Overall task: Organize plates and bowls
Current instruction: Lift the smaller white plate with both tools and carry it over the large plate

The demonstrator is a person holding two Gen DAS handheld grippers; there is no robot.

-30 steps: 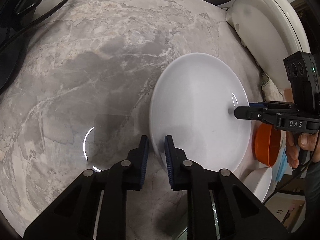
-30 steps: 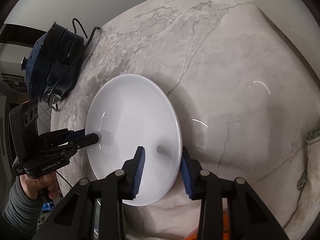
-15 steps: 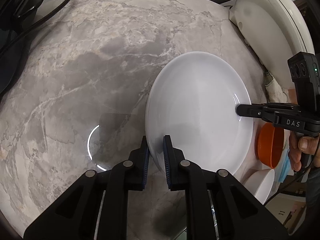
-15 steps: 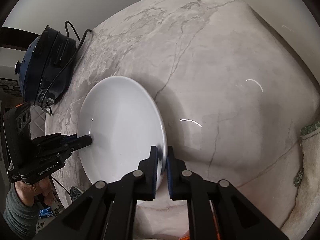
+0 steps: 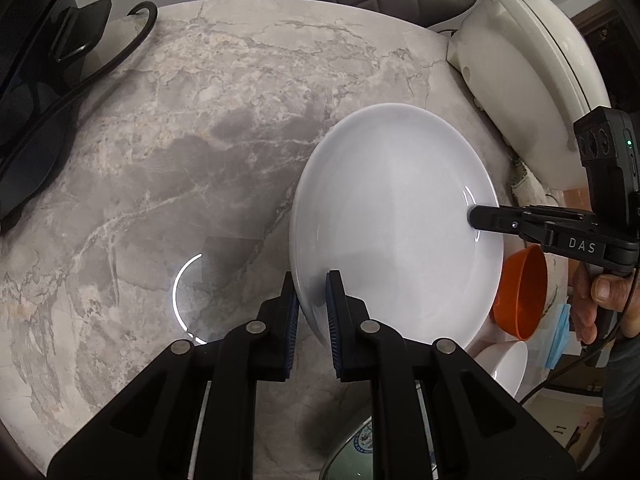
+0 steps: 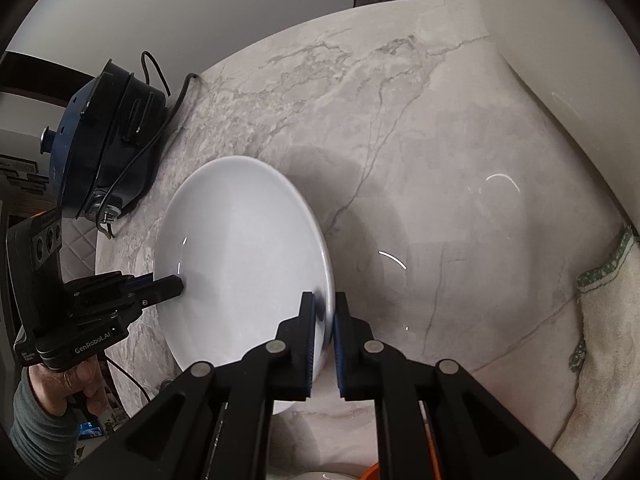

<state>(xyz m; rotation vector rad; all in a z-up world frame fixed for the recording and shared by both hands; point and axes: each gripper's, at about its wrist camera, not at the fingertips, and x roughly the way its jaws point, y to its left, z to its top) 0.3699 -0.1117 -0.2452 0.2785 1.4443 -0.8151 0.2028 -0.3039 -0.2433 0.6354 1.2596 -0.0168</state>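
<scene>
Left wrist view: an orange bowl and small white bowl sit beside the plain white plate; left gripper and right gripper both clamp its rim.

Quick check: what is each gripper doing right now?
Left gripper: shut on the round white ceramic plate's near rim.
Right gripper: shut on the same plate's opposite rim.

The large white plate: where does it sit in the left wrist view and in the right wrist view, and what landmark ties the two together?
Left wrist view: the large white plate fills the centre right, its near rim pinched by the left hand-held gripper.
Right wrist view: the plate lies centre left, its right rim pinched by the right hand-held gripper.
Shared landmark: the grey marble table beneath it.
</scene>
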